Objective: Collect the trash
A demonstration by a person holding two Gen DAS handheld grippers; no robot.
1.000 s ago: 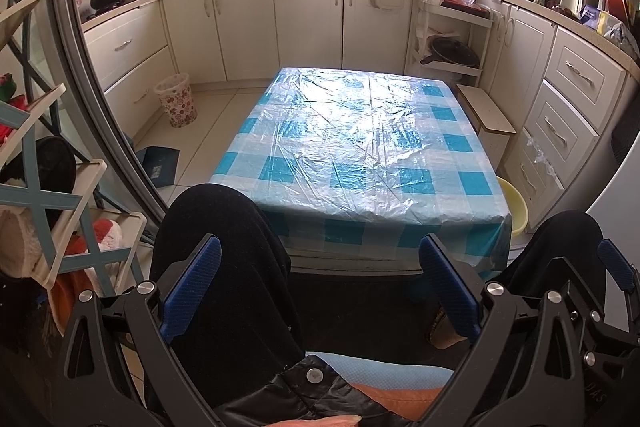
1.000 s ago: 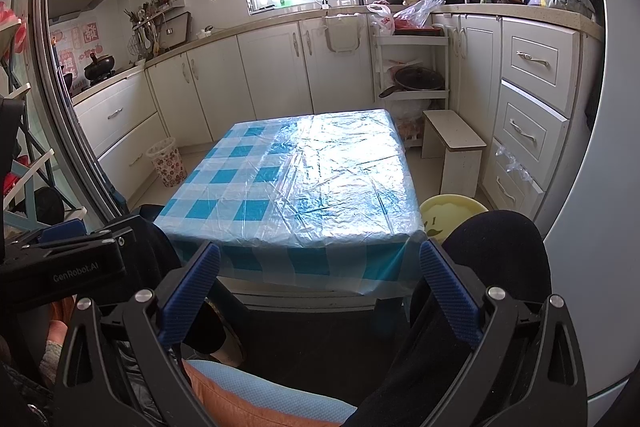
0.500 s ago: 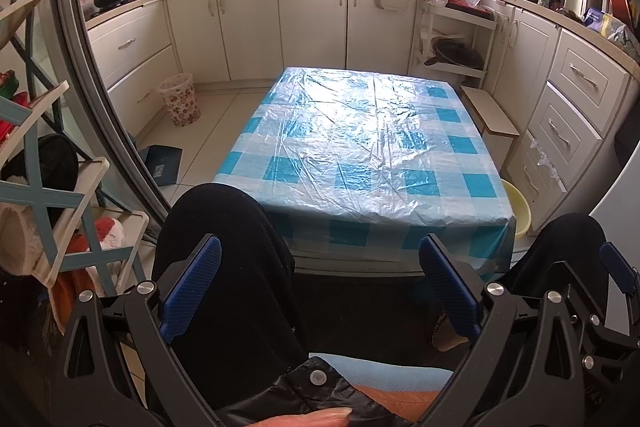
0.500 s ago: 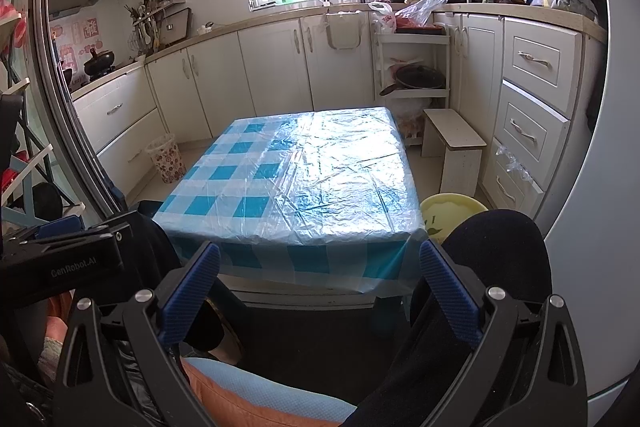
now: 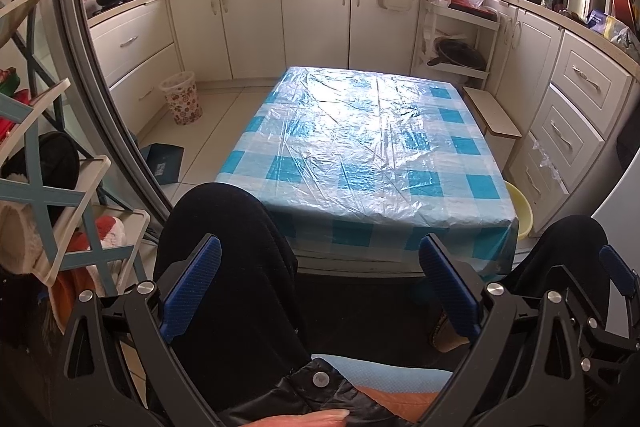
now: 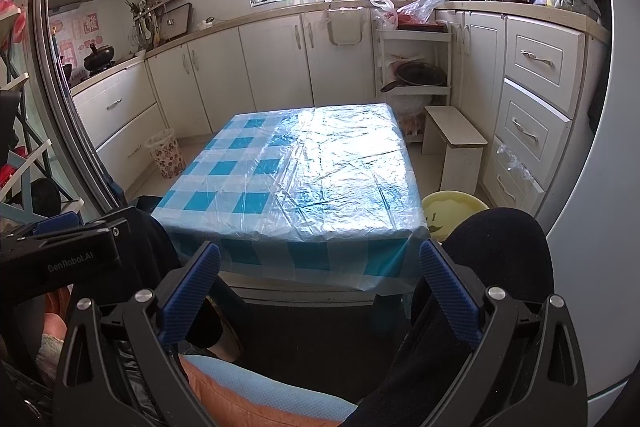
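A low table under a blue-and-white checked cloth with clear plastic over it stands ahead; no trash shows on top. A patterned waste basket sits on the floor by the left cabinets. My left gripper is open, held low over the seated person's knees, with nothing between its blue pads. My right gripper is also open and holds nothing. The left gripper's body shows at the left of the right wrist view.
White cabinets line the back and right walls. A small white stool and a yellow basin stand right of the table. A shelf rack is at the left. A dark dustpan lies on the floor.
Both views have tilted up slightly, so the table sits a little lower in frame. Both grippers stay open.
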